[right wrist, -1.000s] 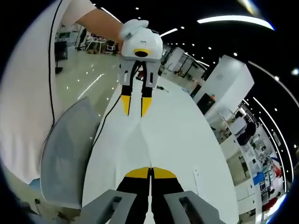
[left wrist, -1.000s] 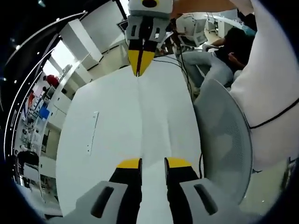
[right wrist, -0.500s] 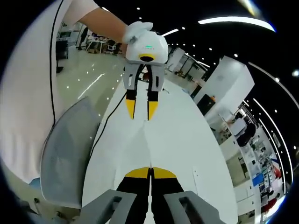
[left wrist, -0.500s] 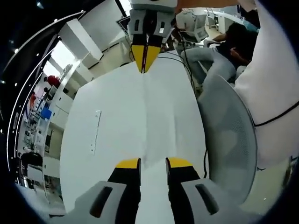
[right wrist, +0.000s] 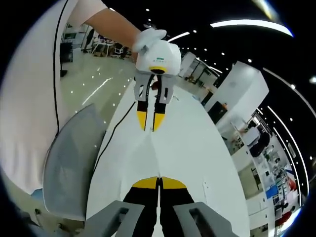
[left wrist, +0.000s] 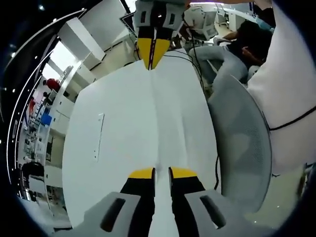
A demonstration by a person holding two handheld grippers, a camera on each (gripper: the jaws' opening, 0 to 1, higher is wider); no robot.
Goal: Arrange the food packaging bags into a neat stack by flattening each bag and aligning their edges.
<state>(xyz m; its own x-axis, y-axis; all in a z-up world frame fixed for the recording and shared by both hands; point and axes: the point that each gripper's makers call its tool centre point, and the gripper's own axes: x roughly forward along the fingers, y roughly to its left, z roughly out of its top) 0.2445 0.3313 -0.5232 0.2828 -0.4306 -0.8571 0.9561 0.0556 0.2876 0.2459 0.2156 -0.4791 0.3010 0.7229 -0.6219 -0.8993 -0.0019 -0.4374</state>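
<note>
Left gripper view: the left claw [left wrist: 161,173] has its jaws narrowly apart over a white bag [left wrist: 148,123] stretched along the desk [left wrist: 84,148]; the right claw [left wrist: 152,52], pressed together, pinches its far end.

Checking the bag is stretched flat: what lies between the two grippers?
A white bag spans from the left gripper to the right gripper, seen in the left gripper view.

I logged table [left wrist: 123,128] plain white, no pattern | left gripper [left wrist: 161,173] tips yellow on black fingers, grey body | right gripper [right wrist: 159,182] same: yellow tips, black fingers, grey body | chair [left wrist: 242,143] light grey mesh | sleeve [right wrist: 29,74] white | cable [right wrist: 111,133] black | floor [right wrist: 84,79] pale glossy
</note>
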